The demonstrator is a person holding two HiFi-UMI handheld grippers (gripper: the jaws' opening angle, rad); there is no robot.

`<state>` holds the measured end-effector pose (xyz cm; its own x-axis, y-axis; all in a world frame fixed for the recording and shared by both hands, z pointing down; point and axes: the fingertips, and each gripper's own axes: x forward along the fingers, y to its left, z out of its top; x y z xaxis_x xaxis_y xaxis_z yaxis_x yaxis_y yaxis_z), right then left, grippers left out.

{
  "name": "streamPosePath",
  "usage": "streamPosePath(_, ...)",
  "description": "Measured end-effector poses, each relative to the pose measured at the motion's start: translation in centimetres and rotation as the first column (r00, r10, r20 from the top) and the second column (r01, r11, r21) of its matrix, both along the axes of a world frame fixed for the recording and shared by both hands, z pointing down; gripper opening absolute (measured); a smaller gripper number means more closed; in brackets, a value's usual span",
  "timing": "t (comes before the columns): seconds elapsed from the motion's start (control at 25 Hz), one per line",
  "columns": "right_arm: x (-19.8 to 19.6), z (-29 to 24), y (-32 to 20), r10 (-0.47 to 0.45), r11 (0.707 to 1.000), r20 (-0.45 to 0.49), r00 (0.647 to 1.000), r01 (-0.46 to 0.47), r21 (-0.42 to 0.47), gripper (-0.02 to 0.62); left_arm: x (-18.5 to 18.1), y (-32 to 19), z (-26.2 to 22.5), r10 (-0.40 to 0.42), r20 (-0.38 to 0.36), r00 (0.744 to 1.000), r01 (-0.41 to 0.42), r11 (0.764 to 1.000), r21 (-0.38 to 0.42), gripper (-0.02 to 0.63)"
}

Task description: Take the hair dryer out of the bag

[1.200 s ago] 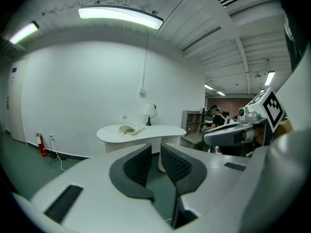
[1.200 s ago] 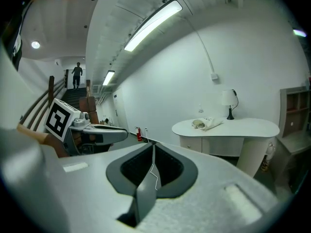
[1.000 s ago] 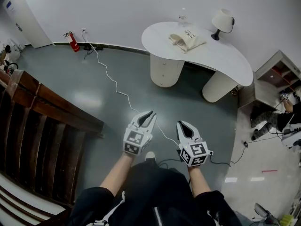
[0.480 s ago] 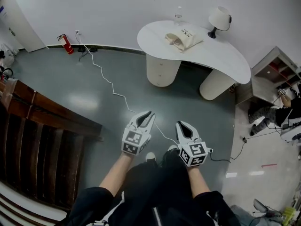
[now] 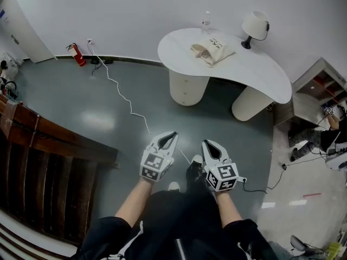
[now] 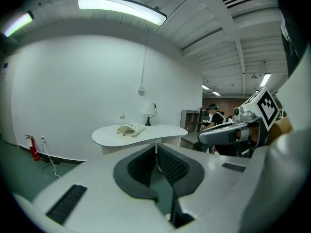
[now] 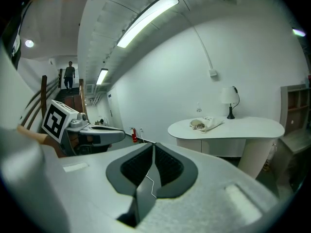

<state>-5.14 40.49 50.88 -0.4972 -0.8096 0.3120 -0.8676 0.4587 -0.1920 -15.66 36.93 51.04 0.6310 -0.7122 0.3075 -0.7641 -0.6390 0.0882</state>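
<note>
A cream cloth bag (image 5: 211,50) lies on the white curved table (image 5: 260,75) across the room, also seen as the bag (image 6: 129,129) and the bag (image 7: 204,124) in the gripper views. No hair dryer shows. My left gripper (image 5: 171,136) and right gripper (image 5: 209,144) hang side by side over the grey floor, far short of the table, pointing toward it. The left gripper (image 6: 156,147) has just been closing; its tips meet with nothing between them. With its jaws together, the right gripper (image 7: 153,144) is shut and empty.
A table lamp (image 5: 255,25) and a clear bottle (image 5: 206,21) stand on the table. A white cable (image 5: 127,99) runs over the floor from the wall by a fire extinguisher (image 5: 76,54). A wooden railing (image 5: 49,156) is at left, a shelf unit (image 5: 320,85) and a seated person (image 5: 320,137) at right.
The left jaws have narrowed from slightly apart to together. Both grippers have moved a little forward with the person, and a foot now shows between them.
</note>
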Motion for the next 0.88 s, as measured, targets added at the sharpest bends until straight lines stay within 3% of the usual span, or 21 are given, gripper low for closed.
streamPosePath(0.88, 6.0, -0.8, -14.6, -0.105, 0.994, 0.024, 0.994, 0.105, -0.002, 0.006, 6.5, -13.2, -0.6, -0.083, 0.006, 0.997, 0.083, 0.996, -0.026, 0.012)
